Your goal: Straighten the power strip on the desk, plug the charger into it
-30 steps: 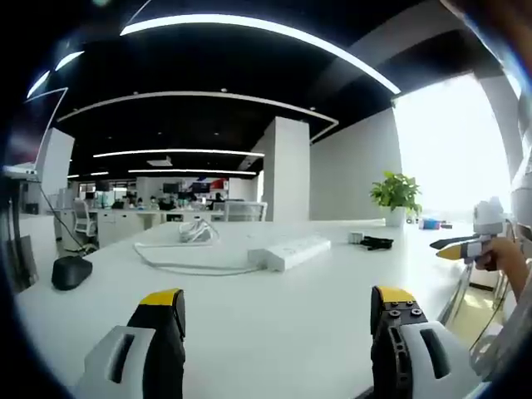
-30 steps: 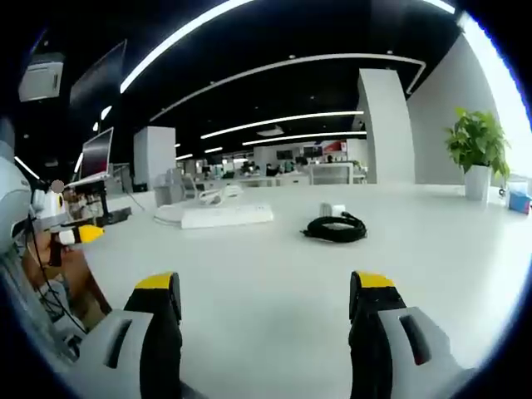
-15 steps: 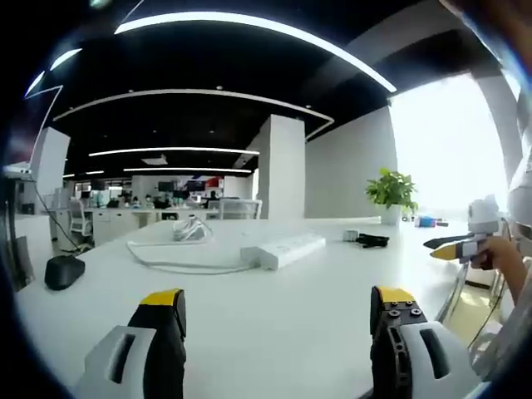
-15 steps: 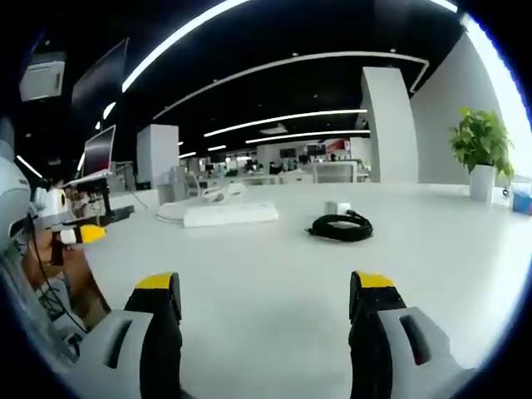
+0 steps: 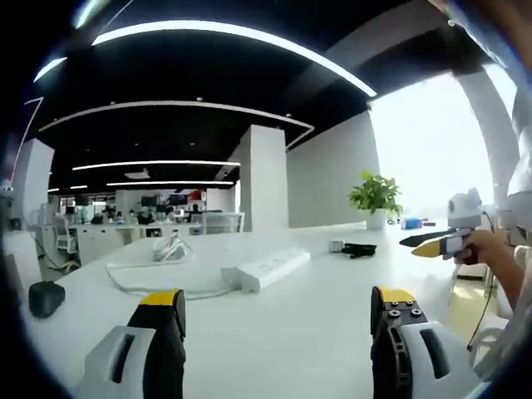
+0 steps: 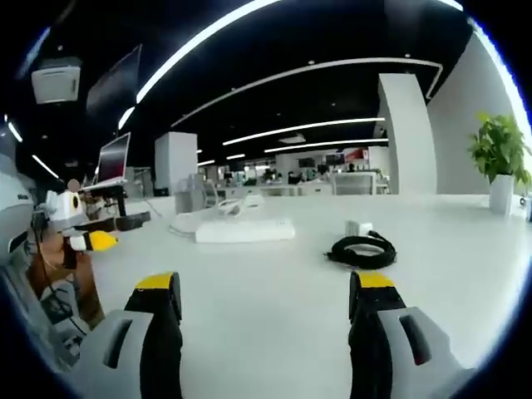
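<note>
White desk (image 5: pixel 274 332) stretches out under an open office. Power strip (image 5: pixel 264 268) lies askew mid-desk, its cord looping away behind; charger (image 6: pixel 358 227) sits beside its coiled black cable (image 6: pixel 362 249). Left gripper (image 5: pixel 274 309) and right gripper (image 6: pixel 264 293) hover above the desk, jaws spread wide, holding nothing.

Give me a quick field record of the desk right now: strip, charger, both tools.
power strip: lying at an angle on the white desk, white cord looping away from it
charger: white block beside its coiled black cable, unplugged, apart from the strip
left tool: open, holding nothing
right tool: open, holding nothing
potted plant: far end of desk
</note>
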Tool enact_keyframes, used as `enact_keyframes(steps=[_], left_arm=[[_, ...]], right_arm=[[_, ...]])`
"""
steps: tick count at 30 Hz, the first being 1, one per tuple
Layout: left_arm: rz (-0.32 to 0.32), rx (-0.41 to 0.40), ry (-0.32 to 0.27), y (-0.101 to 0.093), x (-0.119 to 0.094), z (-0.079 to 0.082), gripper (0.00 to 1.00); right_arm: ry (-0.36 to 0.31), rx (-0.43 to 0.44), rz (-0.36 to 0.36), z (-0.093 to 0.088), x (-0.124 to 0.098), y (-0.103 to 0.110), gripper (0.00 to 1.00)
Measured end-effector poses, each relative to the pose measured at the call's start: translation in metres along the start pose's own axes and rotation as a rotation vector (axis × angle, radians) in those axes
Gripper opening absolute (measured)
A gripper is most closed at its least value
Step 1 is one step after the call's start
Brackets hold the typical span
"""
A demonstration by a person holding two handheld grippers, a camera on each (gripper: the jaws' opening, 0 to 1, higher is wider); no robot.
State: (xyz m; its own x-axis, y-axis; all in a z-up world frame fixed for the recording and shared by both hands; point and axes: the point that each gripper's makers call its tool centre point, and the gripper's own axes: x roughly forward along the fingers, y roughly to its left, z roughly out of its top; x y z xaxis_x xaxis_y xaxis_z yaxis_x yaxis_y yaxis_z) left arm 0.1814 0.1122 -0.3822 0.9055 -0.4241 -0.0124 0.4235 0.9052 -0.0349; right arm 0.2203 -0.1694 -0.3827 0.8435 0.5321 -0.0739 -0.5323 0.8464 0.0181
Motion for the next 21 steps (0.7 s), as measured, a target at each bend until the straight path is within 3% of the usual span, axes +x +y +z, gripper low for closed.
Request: enact_keyframes(steps=[9, 12, 21], left_arm=[[-0.057, 0.039, -0.012, 0.000, 0.017, 0.011, 0.94], [-0.062, 0.061, -0.006, 0.005, 0.022, 0.015, 0.94], [-0.060, 0.043, -0.022, 0.021, 0.034, 0.022, 0.94]], right_arm=[[0.018, -0.075, 0.080, 0.007, 0.020, 0.000, 0.81], [0.010, -0.141, 0.086, 0.009, 0.027, -0.004, 0.81], [-0.024, -0.128, 0.145, 0.019, 0.047, 0.001, 0.81]])
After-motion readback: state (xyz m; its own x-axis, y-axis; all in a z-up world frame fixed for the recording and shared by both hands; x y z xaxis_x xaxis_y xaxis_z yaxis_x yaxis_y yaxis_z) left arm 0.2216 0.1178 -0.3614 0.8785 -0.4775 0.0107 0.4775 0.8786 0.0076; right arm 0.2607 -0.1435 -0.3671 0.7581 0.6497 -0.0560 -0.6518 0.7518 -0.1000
